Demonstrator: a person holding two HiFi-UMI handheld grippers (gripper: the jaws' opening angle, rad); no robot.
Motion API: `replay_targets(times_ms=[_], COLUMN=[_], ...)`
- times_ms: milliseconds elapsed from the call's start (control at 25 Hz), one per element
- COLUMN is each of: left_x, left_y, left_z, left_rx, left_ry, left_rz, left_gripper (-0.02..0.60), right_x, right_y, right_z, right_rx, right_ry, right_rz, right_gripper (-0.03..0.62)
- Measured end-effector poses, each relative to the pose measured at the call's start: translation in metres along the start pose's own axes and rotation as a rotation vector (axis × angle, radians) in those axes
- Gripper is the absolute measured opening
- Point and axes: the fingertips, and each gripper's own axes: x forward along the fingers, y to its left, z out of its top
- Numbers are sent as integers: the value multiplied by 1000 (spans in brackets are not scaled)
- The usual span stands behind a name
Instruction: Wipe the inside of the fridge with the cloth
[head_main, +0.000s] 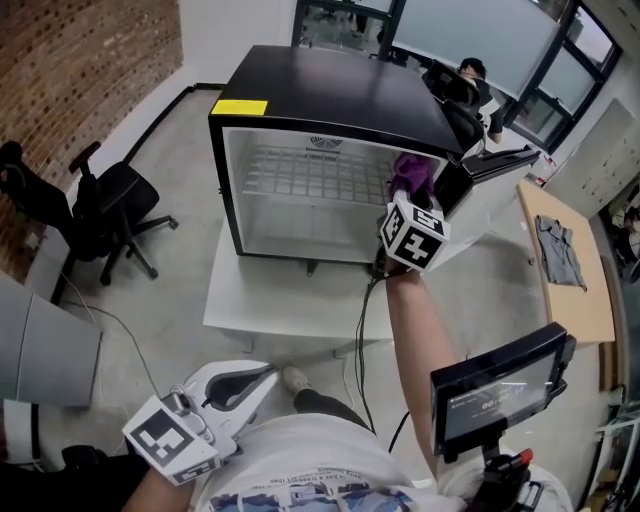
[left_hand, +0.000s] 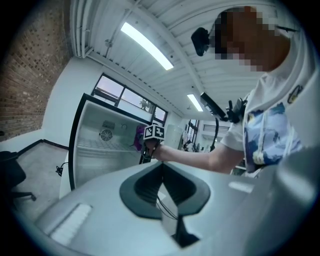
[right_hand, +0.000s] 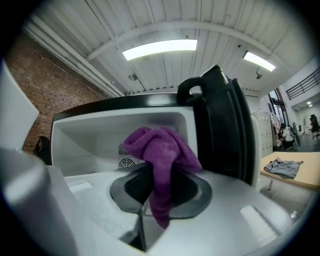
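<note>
The black mini fridge with a white lining (head_main: 330, 95) is seen open at the back edge of the white surface (head_main: 235, 300). Its interior lies ahead and to the left of the right claw (head_main: 405, 198), which is clenched on the bunched purple cloth (head_main: 415, 172) at the right edge of the opening. The left claw (head_main: 258, 378), closed on nothing, is held well apart by the body. Nothing can be read on the yellow label (head_main: 239, 107).

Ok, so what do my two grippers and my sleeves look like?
Both the left gripper and the right gripper have pale grey shells with dark pads lining the jaws. Each carries a white cube printed with black square markers. You wear a white short-sleeved T-shirt with a blue print, and your forearms are bare.
</note>
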Motion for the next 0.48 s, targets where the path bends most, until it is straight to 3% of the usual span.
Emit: replay_targets(times_ms=[480], left_x=[13], left_y=[30], left_z=[9], left_rx=[-20], left_ry=[-13], left_rz=[56], left_gripper=[5], right_x=[61], right_y=[19], right_z=[1], right_rx=[-5], right_ry=[23], right_rz=[-50], right_gripper=[78])
